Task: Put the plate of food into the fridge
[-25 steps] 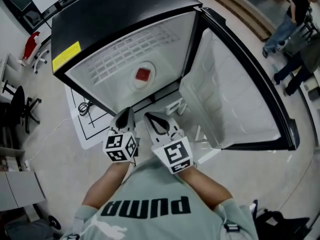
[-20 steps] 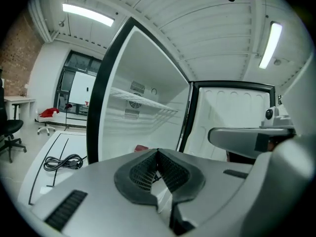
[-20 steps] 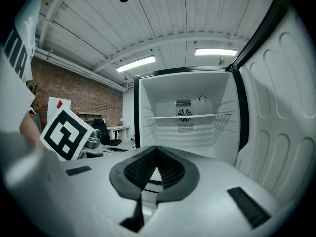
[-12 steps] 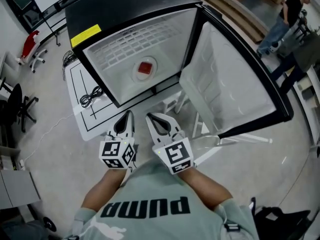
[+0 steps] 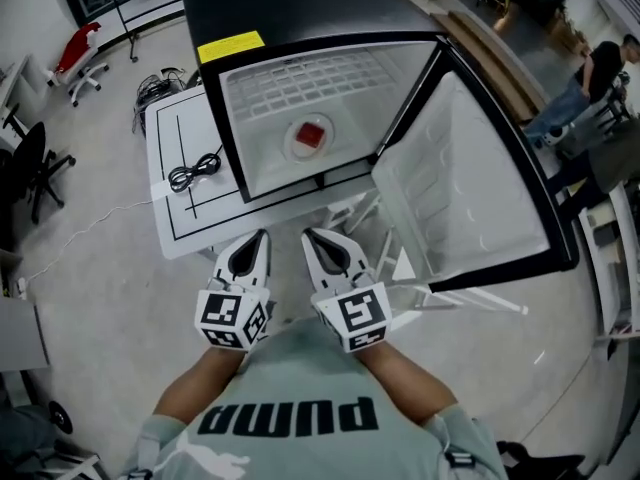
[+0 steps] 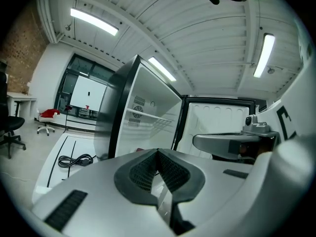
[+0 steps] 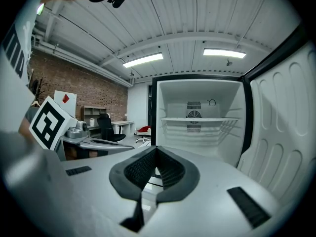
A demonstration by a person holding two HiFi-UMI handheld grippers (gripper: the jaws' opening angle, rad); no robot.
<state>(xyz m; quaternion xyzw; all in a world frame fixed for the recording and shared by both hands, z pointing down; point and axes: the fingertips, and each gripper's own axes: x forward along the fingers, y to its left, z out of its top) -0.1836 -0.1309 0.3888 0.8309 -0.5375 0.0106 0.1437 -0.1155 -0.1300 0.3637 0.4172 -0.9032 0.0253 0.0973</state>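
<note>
The left tongs [image 5: 262, 236] are held out in front of the person's chest on a bare forearm [image 5: 190, 393], pointing forward and only a little downward, with the marker cube [image 5: 234, 315] at the near end facing up. Their dark ribbed pads are pressed together at the tips and nothing sits between them. To the left of and ahead of these tongs stands a white surface [image 5: 185, 218] marked with black lines, and a coiled black cable [image 5: 195, 174] lies on it. The right tongs [image 5: 308, 234] are just beside the left ones, roughly parallel and at about the same height, angled slightly inward so that the two tips come near each other without touching. Their pads also meet at the tips, and they are empty. Straight ahead of both tongs, and well apart from them, the fridge [image 5: 300, 8] stands open. The plate [image 5: 296, 148] is already inside, resting flat on the white wire shelf [image 5: 300, 83], almost in line with the right tongs. It is round and white, with a red block of food [image 5: 312, 134] at its middle. The white-lined door [image 5: 470, 198] is swung wide, ahead of and to the right of the right tongs.
</note>
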